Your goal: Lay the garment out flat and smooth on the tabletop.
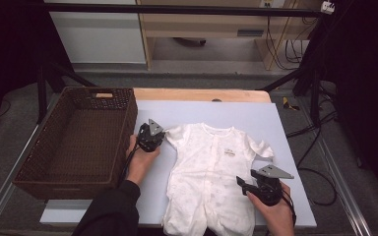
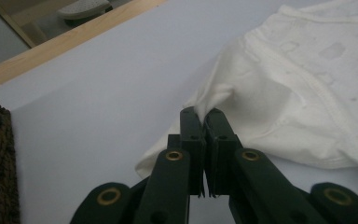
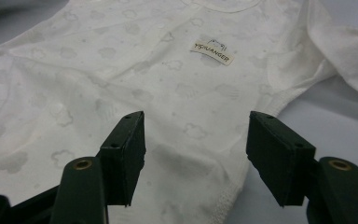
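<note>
High view crops romper (image 1: 209, 182) legs; left hand-held gripper (image 2: 204, 114) pinches sleeve (image 2: 223, 100), right (image 3: 196, 140) gapes.

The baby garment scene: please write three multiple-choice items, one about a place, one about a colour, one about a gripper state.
1. Where is the wicker basket relative to the baby romper?
A. To its left
B. To its right
C. On top of it

2. What colour is the romper?
A. Dark brown
B. White
C. Red

3. What is the left gripper doing?
A. Hanging open
B. Pinching the basket rim
C. Pinching the romper's sleeve

Answers:
1 A, the high view shows it at the table's left.
2 B, the cloth is white.
3 C, its jaws are closed on sleeve fabric; the right gripper is open.
</note>
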`<action>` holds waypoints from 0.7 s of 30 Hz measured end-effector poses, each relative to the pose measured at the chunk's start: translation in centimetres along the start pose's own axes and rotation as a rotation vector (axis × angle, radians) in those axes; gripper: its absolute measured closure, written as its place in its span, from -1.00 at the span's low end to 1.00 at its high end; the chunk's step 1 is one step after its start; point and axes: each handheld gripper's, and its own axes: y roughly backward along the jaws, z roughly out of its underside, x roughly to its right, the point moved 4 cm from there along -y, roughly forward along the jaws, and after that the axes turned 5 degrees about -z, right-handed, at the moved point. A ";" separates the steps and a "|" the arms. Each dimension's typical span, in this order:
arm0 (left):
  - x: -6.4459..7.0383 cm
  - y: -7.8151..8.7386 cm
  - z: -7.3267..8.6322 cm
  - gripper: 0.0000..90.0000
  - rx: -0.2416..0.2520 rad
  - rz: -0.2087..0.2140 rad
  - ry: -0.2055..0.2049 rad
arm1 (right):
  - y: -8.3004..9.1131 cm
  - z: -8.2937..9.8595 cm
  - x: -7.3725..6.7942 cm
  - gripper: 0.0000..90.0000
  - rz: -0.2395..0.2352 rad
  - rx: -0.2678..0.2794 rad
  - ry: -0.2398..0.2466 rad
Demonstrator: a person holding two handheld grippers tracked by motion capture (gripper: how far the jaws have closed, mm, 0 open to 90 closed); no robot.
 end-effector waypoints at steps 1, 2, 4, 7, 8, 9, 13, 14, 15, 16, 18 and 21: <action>0.0 0.4 -0.3 0.94 0.011 0.003 0.012 | 0.0 0.0 0.0 -0.16 0.000 0.000 0.000; 0.0 0.7 -0.5 0.95 0.023 0.005 0.017 | 0.0 0.0 0.0 -0.16 0.000 -0.001 -0.002; 0.1 1.3 -0.9 0.95 0.028 0.018 0.029 | 0.0 0.1 0.1 -0.16 0.001 -0.002 -0.001; 0.5 2.5 -1.6 0.95 0.035 0.039 0.025 | 0.0 0.1 0.1 -0.16 -0.001 -0.004 -0.004; 0.6 2.7 -1.7 0.94 0.039 0.044 0.025 | 0.0 0.1 0.1 -0.16 -0.002 -0.004 -0.002; 0.7 3.2 -2.0 0.94 0.042 0.055 0.029 | 0.0 0.1 0.1 -0.16 -0.002 -0.004 -0.002; 1.0 4.3 -2.7 0.93 0.045 0.089 0.034 | 0.0 0.1 0.1 -0.15 -0.003 -0.003 0.002; 1.2 4.6 -2.9 0.93 0.042 0.105 0.036 | 0.0 0.1 0.1 -0.15 -0.003 -0.004 0.001; 1.3 4.7 -3.0 0.93 0.043 0.117 0.040 | 0.0 0.1 0.1 -0.15 -0.004 -0.005 0.000; 1.5 4.9 -3.2 0.93 0.041 0.127 0.040 | 0.0 0.1 0.1 -0.15 -0.004 -0.005 0.001; 1.9 5.1 -3.5 0.94 0.035 0.159 0.049 | 0.0 0.2 0.1 -0.15 -0.004 -0.005 -0.001; 3.0 5.4 -4.1 0.94 0.033 0.214 0.058 | 0.0 0.2 0.1 -0.15 -0.004 -0.004 -0.003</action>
